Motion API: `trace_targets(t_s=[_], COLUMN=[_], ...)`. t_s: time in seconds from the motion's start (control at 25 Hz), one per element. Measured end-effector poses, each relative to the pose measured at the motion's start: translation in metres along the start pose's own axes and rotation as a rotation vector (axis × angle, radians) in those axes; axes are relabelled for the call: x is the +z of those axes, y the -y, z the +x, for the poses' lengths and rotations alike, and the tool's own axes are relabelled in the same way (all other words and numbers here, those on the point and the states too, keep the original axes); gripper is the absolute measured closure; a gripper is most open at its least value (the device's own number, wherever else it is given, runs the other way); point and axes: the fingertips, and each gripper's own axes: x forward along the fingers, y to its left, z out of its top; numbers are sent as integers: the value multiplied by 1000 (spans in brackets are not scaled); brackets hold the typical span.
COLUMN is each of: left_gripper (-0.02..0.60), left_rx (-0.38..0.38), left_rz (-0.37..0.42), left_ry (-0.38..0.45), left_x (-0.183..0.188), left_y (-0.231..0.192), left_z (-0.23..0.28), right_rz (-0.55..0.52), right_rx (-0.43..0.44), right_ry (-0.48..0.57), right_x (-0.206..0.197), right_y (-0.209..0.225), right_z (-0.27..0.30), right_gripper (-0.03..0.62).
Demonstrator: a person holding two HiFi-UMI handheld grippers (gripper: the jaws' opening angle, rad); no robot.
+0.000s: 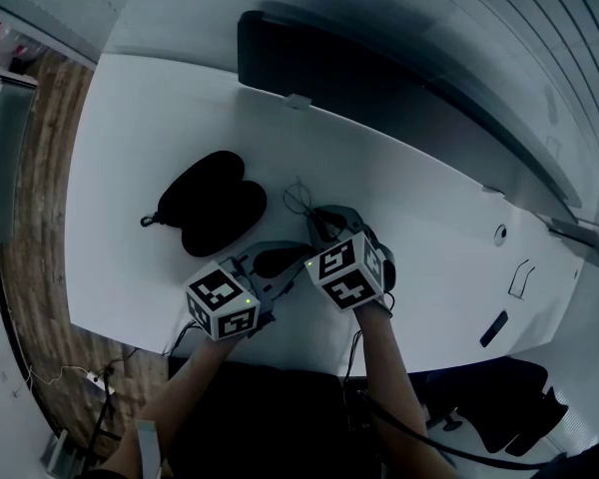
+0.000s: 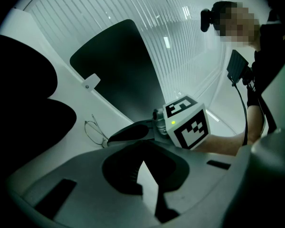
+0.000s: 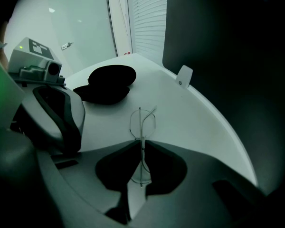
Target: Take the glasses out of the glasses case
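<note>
The black glasses case (image 1: 215, 203) lies open on the white table (image 1: 120, 128), and nothing shows inside it. The thin wire glasses (image 1: 300, 200) are outside it, just to its right. My right gripper (image 1: 316, 220) points steeply down and is shut on the glasses (image 3: 142, 122) at the middle of the frame; one lens sticks out past the fingertips. I cannot tell whether they rest on the table. My left gripper (image 1: 280, 259) is close beside it on the left, shut with nothing between its jaws. From the left gripper view the glasses (image 2: 96, 132) and the case (image 2: 23, 94) lie to the left.
A dark upright panel (image 1: 309, 63) stands along the table's back edge, behind the glasses. The table's near edge (image 1: 180, 342) is just below both grippers. Cables (image 1: 70, 375) lie on the wooden floor at the left. Small dark items (image 1: 495, 327) sit at the table's right end.
</note>
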Motion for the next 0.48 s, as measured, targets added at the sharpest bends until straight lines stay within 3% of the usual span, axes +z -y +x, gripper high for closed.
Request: trace_targets(t_s=[0.48], left_gripper=[575], left_rx=[41], left_rz=[20], left_ry=[-18], left_x=[1], left_y=[-10], left_z=[-9], right_rz=[-3], right_rx=[-49], right_ry=[-10], right_x=[-2], right_y=[0], right_z=[3], right_gripper=[556])
